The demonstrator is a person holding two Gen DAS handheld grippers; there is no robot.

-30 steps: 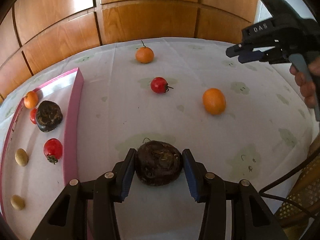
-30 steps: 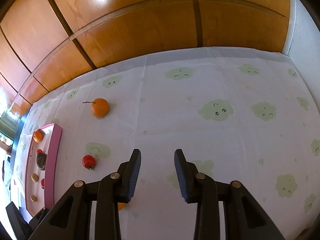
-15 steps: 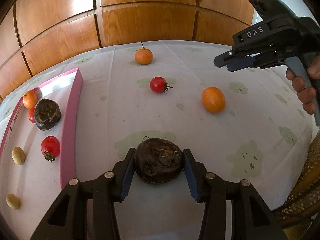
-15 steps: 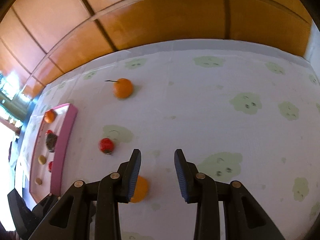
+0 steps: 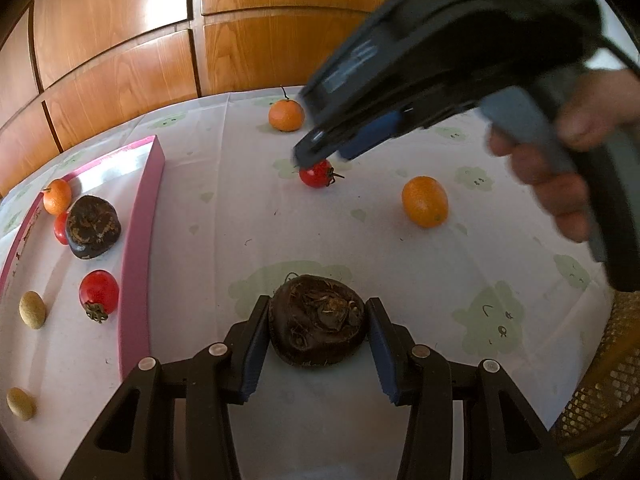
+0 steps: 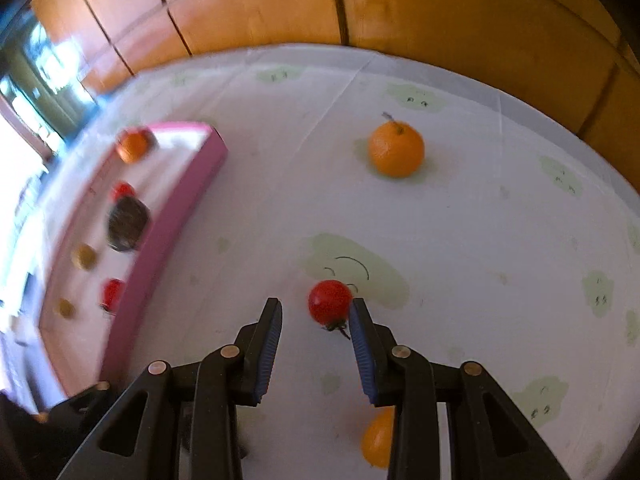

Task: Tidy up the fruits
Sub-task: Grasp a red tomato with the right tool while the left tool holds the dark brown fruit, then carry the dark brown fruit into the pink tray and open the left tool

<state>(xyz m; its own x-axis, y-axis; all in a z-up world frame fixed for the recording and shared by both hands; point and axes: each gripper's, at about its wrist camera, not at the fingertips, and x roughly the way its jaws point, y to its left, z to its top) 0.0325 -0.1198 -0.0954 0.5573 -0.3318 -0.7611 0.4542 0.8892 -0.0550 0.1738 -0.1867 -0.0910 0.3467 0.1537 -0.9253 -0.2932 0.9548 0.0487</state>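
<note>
My left gripper is shut on a dark brown water chestnut, held near the table's front. My right gripper is open and low over the cloth, with a red cherry tomato between its fingertips, close to the right pad. The same tomato sits under the right gripper in the left wrist view. A stemmed tangerine lies at the back and an oval orange fruit to the right. The pink tray at the left holds several fruits.
In the tray lie a second dark chestnut, a red tomato, a small tangerine and two small tan fruits. Wooden panels stand behind the table. A wicker chair is at the right edge.
My right gripper has swung left and down across the table until the cherry tomato lies between its open fingers. My left gripper keeps its hold on the chestnut.
</note>
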